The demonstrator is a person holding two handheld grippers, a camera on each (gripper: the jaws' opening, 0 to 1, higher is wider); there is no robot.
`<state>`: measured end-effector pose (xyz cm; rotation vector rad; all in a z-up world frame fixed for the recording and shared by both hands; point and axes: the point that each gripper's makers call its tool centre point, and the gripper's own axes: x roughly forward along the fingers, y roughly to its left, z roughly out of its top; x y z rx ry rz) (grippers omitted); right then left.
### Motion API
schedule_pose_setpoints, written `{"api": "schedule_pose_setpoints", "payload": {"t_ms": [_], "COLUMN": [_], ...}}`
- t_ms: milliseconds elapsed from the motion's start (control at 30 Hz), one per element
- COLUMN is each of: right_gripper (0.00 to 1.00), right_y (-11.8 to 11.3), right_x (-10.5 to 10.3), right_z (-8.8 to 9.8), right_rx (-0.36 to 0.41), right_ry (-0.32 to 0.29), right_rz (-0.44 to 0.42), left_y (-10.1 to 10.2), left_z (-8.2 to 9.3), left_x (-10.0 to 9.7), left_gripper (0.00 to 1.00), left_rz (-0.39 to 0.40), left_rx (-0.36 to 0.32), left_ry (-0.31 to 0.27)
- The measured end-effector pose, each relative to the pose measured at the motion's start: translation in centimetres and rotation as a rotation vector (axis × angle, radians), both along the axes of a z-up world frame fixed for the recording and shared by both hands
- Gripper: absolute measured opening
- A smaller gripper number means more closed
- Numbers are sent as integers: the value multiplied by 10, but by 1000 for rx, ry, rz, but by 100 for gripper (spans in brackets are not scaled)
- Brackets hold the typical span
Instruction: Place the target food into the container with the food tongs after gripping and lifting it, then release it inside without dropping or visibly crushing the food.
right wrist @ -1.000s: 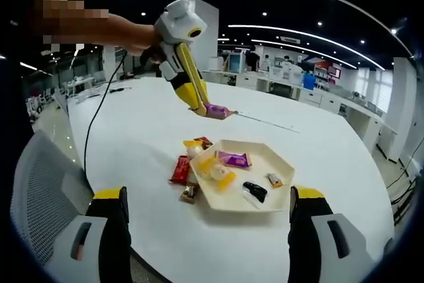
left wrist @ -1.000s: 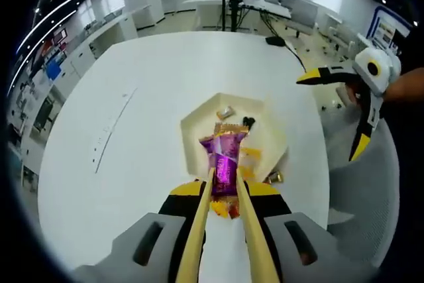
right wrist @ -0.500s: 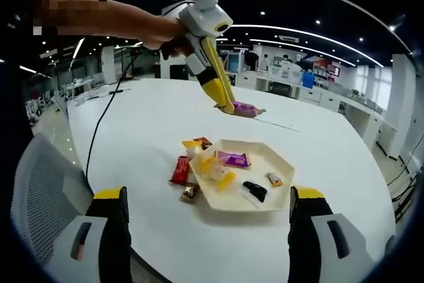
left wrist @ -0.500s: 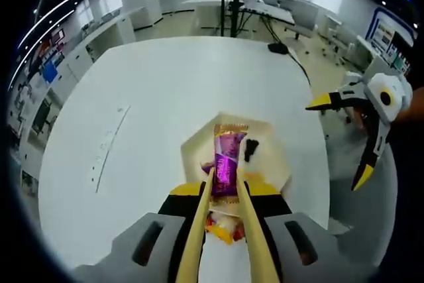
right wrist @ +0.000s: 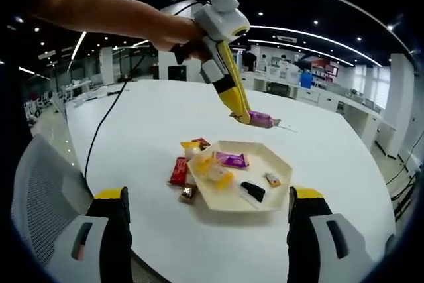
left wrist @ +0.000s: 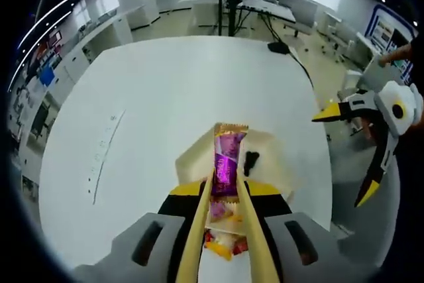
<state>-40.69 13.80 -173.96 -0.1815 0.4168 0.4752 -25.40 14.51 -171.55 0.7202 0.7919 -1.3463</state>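
Left gripper view: the left gripper is clamping a purple snack packet between its long yellow tongs, the two blades closing on the packet's lower half. The packet is standing lengthwise along the blades, its gold crimped end pointing away from the camera. Print on the wrapper is too small to read. The packet is hanging in the air above the cream hexagonal tray, which is sitting on the white round table. A dark wrapped piece is lying in the tray just right of the packet. Yellow and red wrappers are showing between the blades, partly hidden by them. The right gripper is entering from the right, off the table edge, its yellow-tipped jaws spread wide with nothing between them.

Right gripper view: the right gripper's own jaws are standing far apart at the bottom corners, empty. The left gripper, held by a person's hand, is gripping the purple snack packet over the far side of the tray. Inside the tray, a second purple packet, yellow pieces, the dark piece and a small gold piece are lying. On the table, touching the tray's left rim, a red packet, a brown piece and an orange-red wrapper are resting. No label is legible.
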Motion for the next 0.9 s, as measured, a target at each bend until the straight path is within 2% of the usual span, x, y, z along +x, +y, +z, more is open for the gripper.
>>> {"api": "schedule_pose_setpoints", "payload": {"t_ms": [133,200,267,333,400,433,633,900], "right_gripper": [99,99,99,99,99,99,99,99], "right_y": [1,1,1,1,1,1,1,2], "right_x": [0,0,0,0,0,0,0,0], "right_z": [0,1,0,0,0,0,0,-1], "right_rx": [4,6,7,5,3,3,0,0], "right_ry": [1,-2,-1,-1,-1,0,2,3], "right_rz": [3,1,-1,0,-1,-2,0,2], "left_y": [-1,0,2,5,9,10,13,19], "left_z": [-6,-14,-25,-36,-43,-44,-31,-10], "left_x": [-12,-14,-19,-20,-26,-27,-18,0], "left_gripper": [20,21,22,22,22,22,24,26], "left_rz": [-38,-65,-48,-48,-37,-42,-43,-10], "left_rx": [-11,-7,-4,8,13,9,-27,-124], "left_ry": [16,-16,13,1,33,25,-2,-37]}}
